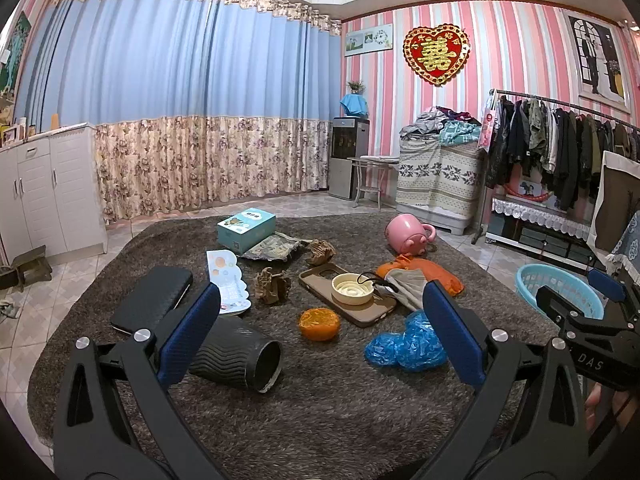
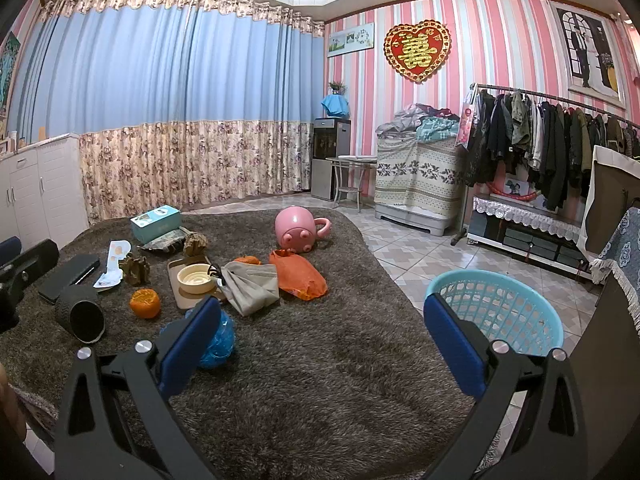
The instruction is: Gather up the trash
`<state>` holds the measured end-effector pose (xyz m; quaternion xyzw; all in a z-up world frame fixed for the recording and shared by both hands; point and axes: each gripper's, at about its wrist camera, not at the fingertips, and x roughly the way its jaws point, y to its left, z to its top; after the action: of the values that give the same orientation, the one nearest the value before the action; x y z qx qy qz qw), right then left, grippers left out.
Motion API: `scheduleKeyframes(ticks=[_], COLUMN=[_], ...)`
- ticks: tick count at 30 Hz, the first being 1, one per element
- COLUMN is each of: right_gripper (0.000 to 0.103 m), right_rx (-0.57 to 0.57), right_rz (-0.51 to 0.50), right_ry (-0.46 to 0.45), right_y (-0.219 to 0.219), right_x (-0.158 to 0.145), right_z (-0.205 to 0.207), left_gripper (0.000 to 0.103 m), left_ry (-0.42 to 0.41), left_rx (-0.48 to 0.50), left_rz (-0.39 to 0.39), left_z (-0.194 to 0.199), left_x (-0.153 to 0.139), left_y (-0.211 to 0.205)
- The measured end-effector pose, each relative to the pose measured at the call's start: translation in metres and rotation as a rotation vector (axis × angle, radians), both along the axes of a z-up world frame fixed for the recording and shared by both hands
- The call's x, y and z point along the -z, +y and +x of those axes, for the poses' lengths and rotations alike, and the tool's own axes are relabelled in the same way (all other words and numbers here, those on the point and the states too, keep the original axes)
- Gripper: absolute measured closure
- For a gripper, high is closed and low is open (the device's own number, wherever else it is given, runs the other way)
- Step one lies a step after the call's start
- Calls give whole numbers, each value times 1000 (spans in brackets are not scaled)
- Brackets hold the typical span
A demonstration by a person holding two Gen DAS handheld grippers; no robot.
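Note:
On the brown rug [image 1: 320, 400] lie crumpled brown paper [image 1: 273, 283], a second paper ball [image 1: 321, 251], an orange peel [image 1: 319, 323], a crumpled blue plastic bag [image 1: 406, 346], an orange bag [image 1: 436, 274] and a flat wrapper [image 1: 272, 249]. A light blue basket [image 2: 498, 308] stands at the rug's right edge. My left gripper [image 1: 320, 328] is open and empty above the rug's near side. My right gripper [image 2: 322, 330] is open and empty, the blue bag [image 2: 218, 340] partly behind its left finger.
A black ribbed cup [image 1: 240, 360] lies on its side, beside a black case [image 1: 154, 300]. A phone case with a cream dish [image 1: 352, 288], grey cloth [image 2: 250, 286], pink pig mug [image 1: 408, 234], teal box [image 1: 246, 228] and a leaflet [image 1: 228, 276] are also on the rug.

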<state>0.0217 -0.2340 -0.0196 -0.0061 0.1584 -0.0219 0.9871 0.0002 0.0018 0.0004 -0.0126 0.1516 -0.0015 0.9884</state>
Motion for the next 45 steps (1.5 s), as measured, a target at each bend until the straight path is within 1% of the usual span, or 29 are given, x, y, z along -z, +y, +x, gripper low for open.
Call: scheduleKeyframes(ticks=[30,31,36,42,44,45], right_gripper=[4,4,4,4,4,4], right_rx=[-1,-2,-1,-1,-2,-3], right_rz=[-1,-1,-1,-2,2,0], right_ry=[1,1,1,1,0,1], right_y=[1,1,1,1,-1,0], right_x=[2,2,2,3,-4,-2], right_z=[1,1,1,2,3,3], left_gripper=[5,5,5,5,5,5], left_ry=[0,3,8,8,12,19], left_rx=[0,-1,-1,-3,-5,-9], left_rz=[-2,-1,-2,-3,0,4], left_z=[0,-1,-3,-1,0,1], left_x=[0,-6,-10,-6,-5,-6], left_y=[1,-3,-8,-6,-3,-4])
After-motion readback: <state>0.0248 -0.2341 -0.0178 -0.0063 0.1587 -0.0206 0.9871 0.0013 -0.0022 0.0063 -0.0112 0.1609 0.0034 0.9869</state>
